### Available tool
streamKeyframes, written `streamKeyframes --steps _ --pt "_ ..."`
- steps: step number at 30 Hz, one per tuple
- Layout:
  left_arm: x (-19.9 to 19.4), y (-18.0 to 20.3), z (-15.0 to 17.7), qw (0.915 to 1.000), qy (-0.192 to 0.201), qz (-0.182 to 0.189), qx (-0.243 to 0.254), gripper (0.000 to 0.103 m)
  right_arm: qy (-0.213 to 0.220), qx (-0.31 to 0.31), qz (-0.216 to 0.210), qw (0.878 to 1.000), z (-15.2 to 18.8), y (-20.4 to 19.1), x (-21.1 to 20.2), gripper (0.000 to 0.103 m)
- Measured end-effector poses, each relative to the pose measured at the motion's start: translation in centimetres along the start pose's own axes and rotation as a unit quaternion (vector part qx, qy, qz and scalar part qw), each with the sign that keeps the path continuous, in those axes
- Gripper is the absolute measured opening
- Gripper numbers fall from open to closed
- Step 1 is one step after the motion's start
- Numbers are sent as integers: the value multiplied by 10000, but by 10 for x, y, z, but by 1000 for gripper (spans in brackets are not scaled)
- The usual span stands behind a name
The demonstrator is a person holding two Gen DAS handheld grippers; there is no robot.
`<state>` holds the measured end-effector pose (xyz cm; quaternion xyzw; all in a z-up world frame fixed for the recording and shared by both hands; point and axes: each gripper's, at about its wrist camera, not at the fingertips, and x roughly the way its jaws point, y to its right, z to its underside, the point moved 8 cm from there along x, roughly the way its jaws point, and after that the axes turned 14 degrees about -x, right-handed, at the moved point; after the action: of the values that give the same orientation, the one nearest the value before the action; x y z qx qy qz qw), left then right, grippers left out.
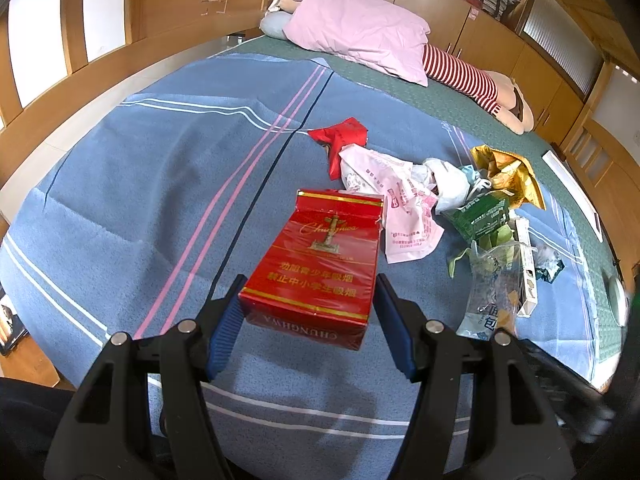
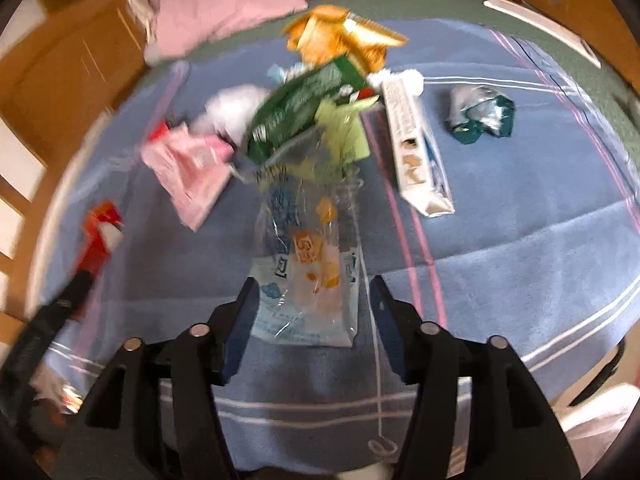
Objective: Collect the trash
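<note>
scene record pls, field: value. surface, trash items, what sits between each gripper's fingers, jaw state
surface: blue striped blanket on a bed
left gripper: red cigarette pack between the fingers; left pad looks to touch it, right pad stands clear
right gripper: jaws open, clear printed plastic bag lying between the fingers, pads not pressing it
trash pile: pink-printed plastic bag, green packet, yellow wrapper, white carton, red wrapper
apart from pile: teal crumpled wrapper
background: pink pillow
</note>
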<state>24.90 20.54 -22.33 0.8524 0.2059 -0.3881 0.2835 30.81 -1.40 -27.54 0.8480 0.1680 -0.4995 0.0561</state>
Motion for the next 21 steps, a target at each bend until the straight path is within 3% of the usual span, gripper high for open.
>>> streamKeyframes --steps 1,5,6,7,10,13,17,21 --pt "0 0 0 10000 -1 -1 10 64 -41 -26 121 9999 -1 0 6 78" --pt "0 0 1 10000 -6 0 -3 64 -223 -24 136 9997 0 -5 30 79" --pt "0 0 1 10000 -1 1 -5 64 -220 -30 89 9997 0 -8 31 76" --pt "0 0 1 10000 6 4 -5 64 -166 -97 71 9998 0 -12 30 62" --pt "-1 1 1 10000 3 12 -6 64 -77 -440 79 9990 -2 -25 22 38" --pt "-1 1 1 10000 12 17 -15 64 165 -689 -21 9975 -5 -36 6 31" --pt "-1 1 1 10000 6 19 -13 64 490 -915 -300 9941 -11 -44 -18 30" --pt "-1 1 1 10000 -5 32 -26 64 497 -1042 -288 9929 -10 -42 -24 30"
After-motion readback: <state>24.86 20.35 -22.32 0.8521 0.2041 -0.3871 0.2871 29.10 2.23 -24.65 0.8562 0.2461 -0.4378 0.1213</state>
